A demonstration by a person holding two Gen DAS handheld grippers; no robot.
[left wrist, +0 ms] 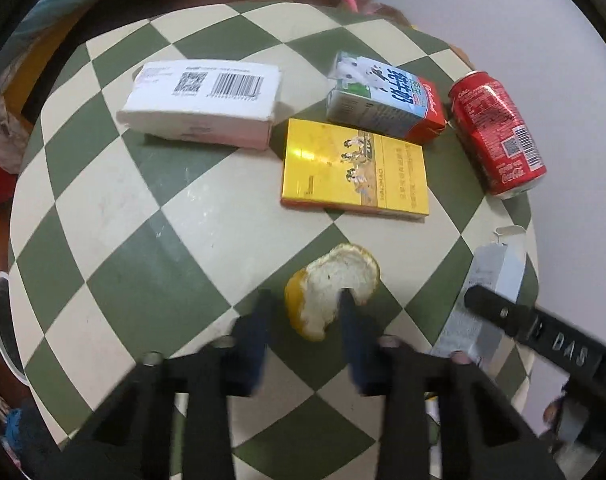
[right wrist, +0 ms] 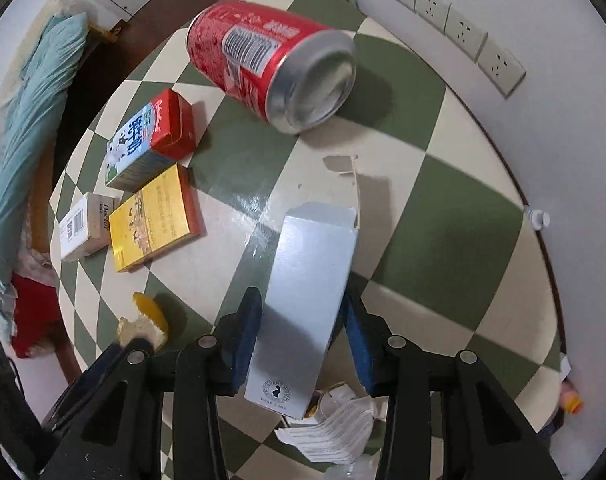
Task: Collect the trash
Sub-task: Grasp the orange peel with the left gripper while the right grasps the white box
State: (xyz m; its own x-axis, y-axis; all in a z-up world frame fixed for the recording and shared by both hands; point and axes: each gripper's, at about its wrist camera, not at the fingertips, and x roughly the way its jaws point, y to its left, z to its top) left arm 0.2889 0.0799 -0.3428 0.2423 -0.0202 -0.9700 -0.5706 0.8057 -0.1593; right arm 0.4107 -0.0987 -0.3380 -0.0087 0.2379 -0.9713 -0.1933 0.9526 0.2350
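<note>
Left tongs (left wrist: pixel 303 300): narrowed, pads pinching orange peel (left wrist: pixel 335 288) at near edge of table (left wrist: pixel 151 240). Right tongs (right wrist: pixel 301 312): clamped on silver-grey carton (right wrist: pixel 307 280), open flap end away from cam. Mid table: yellow cigarette pack (left wrist: pixel 355 168). Beyond: white barcode box (left wrist: pixel 203 100), milk carton (left wrist: pixel 383 96), Coca-Cola can (left wrist: pixel 499 128) on its side, near wall.

Your right gripper (right wrist: pixel 301 320) clamps the silver carton (right wrist: pixel 307 288), its flap open. On the checkered table (right wrist: pixel 443 200) beyond lie a red cola can (right wrist: pixel 263 60), milk carton (right wrist: pixel 147 140), yellow box (right wrist: pixel 151 220) and orange peel (right wrist: pixel 147 324).
</note>
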